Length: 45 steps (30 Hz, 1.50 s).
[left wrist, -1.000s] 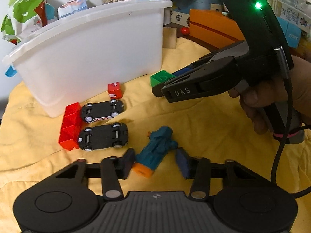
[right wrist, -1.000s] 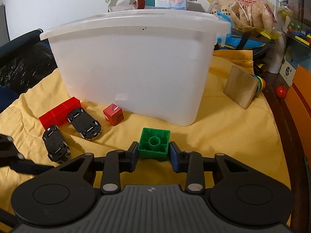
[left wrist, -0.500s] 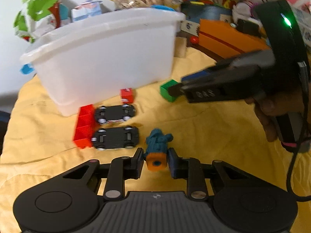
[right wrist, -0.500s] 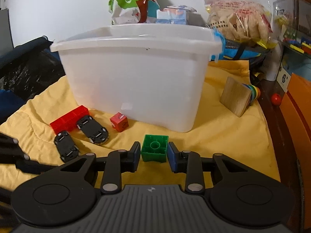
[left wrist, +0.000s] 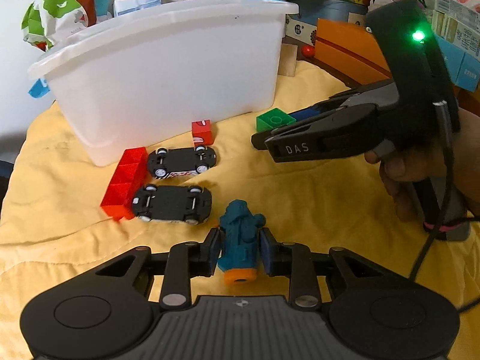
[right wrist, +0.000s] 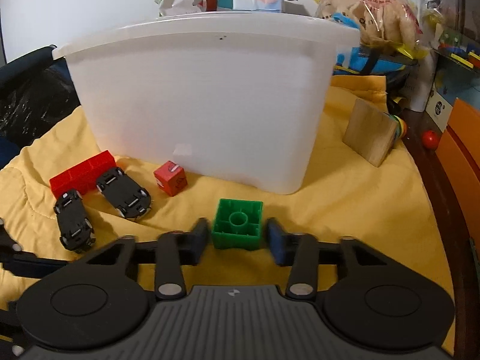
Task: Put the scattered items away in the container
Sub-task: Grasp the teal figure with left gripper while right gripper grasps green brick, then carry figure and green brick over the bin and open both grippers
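My left gripper (left wrist: 240,250) is shut on a teal toy figure with an orange base (left wrist: 240,246), held low over the yellow cloth. My right gripper (right wrist: 237,235) has its jaws slightly apart around a green block (right wrist: 237,223), with small gaps on both sides; the block (left wrist: 271,120) also shows in the left wrist view at the right gripper's tip. The white plastic container (right wrist: 204,96) stands behind, also seen from the left (left wrist: 168,69). Two black toy cars (left wrist: 172,202) (left wrist: 181,162), a red brick (left wrist: 124,183) and a small red cube (left wrist: 202,132) lie in front of it.
A wooden block (right wrist: 370,133) leans right of the container. Orange boxes (left wrist: 348,48), snack bags (right wrist: 369,6) and cartons crowd the back and right. The yellow cloth (right wrist: 345,210) covers the surface; a dark table edge (right wrist: 444,210) runs along the right.
My left gripper closed on the teal figure and turned it in line with the fingers. My right gripper, tight on the green block before, has opened slightly around it.
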Motion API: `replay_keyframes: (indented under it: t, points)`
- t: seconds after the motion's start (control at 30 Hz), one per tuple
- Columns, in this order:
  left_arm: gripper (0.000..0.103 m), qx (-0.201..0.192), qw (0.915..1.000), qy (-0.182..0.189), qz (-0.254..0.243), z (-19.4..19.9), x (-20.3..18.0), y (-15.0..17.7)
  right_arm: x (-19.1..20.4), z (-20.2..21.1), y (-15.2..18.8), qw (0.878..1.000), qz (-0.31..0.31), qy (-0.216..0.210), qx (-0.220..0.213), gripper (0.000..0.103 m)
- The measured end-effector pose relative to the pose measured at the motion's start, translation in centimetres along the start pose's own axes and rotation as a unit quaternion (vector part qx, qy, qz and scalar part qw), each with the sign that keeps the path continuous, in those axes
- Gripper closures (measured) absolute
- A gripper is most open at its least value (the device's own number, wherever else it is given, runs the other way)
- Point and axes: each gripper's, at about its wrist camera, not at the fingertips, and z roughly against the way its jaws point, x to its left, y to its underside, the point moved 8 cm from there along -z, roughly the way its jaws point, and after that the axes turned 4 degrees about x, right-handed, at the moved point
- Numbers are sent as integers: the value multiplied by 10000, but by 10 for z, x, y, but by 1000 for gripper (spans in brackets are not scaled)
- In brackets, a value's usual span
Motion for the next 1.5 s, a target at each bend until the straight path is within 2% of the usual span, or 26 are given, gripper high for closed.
replay_keyframes:
  t: [0.07,0.3,0.67,0.97,1.13,1.33,1.5]
  points:
    - [75,-26,10000,20,1,-1,0,-1,2,2,-1,10000,61,-13,-13,69]
    - [75,-75,10000,-7,-3,8,3,3,-2,21,-6,9998,45,-65,-174,69]
    - [75,-378,9975,-96,588,51,33,-8,1,55,-8,9992,-77,-190,-354,69]
    - [75,-1035,9915,-289,732,116,65,-60,10,107,-50,9959,-98,-331,-835,69]
    - [75,-1226,9887,-447,737,128,81,-95,7,121,-85,9938,-125,-323,-1056,69]
    - [75,-1292,9863,-517,884,122,101,-139,-1,120,-126,9930,-163,-293,-1131,69]
    - [75,-1050,9883,-549,963,95,119,-170,-12,98,-149,9949,-198,-238,-964,69]
